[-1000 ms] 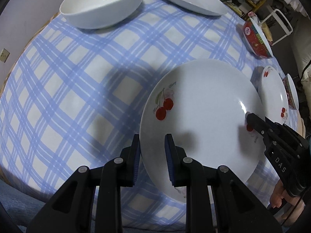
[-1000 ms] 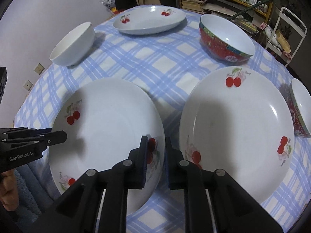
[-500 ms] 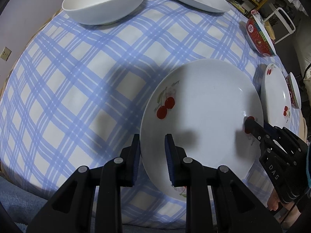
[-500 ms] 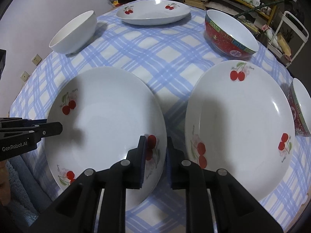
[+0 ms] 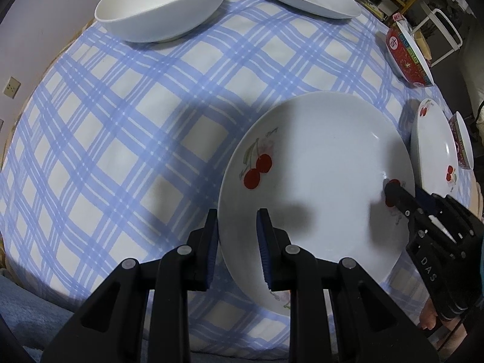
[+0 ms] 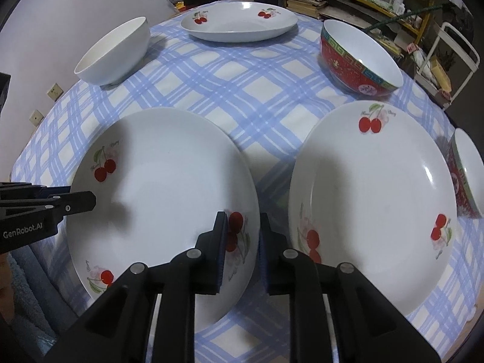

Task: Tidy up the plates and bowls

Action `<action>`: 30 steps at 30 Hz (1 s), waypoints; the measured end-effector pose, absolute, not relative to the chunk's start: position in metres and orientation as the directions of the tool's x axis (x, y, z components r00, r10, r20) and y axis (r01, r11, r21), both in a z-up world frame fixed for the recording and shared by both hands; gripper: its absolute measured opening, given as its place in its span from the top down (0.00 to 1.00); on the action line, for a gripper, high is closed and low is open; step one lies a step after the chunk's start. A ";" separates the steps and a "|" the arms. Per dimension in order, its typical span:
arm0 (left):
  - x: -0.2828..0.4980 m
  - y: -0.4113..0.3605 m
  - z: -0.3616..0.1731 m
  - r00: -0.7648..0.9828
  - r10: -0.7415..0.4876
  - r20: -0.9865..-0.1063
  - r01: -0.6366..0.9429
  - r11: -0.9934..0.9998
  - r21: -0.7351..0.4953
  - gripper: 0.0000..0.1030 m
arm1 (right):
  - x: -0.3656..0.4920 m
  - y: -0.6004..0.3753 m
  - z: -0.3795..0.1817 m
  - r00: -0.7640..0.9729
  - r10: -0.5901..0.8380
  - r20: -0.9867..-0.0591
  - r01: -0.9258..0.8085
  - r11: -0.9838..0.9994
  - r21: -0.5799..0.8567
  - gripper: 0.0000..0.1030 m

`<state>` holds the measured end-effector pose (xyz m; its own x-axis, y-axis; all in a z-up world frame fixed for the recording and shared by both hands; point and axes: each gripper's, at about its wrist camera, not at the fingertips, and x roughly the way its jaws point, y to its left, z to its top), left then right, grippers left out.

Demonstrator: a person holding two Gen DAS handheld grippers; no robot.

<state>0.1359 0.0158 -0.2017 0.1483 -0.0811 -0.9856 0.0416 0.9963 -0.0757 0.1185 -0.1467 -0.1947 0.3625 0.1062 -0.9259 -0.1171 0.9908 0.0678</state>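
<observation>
White "GenRobot.AI" on left gripper (image 6: 80,201)

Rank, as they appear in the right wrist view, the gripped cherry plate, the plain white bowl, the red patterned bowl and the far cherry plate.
1. Gripped cherry-print white plate, largest, though nearest the camera.
2. Far cherry-print plate and red patterned bowl: alike, unranked.
3. Plain white bowl, smallest.

White cherry-print plates (image 6: 169,181); blue-white plaid tablecloth (image 5: 121,127); plain white bowl (image 6: 115,54); red patterned bowl (image 6: 360,60).
</observation>
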 end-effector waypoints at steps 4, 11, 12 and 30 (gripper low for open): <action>0.134 0.008 -0.200 0.168 -0.049 -0.985 0.068 0.997 -0.038 0.77 | 0.122 -0.146 -0.195 0.381 0.095 -0.920 -0.124 0.991 0.051 0.80; 0.130 0.005 -0.193 0.187 -0.043 -0.981 0.082 0.996 -0.028 0.75 | 0.121 -0.145 -0.193 0.377 0.091 -0.922 -0.135 0.990 0.043 0.80; 0.129 0.004 -0.190 0.197 -0.043 -0.979 0.085 0.996 -0.026 0.74 | 0.121 -0.144 -0.191 0.380 0.084 -0.921 -0.143 0.989 0.031 0.80; 0.129 -0.058 -0.120 0.405 0.024 -0.914 0.220 0.968 0.123 0.23 | 0.121 -0.205 -0.100 0.531 -0.025 -0.847 -0.076 0.994 -0.077 0.24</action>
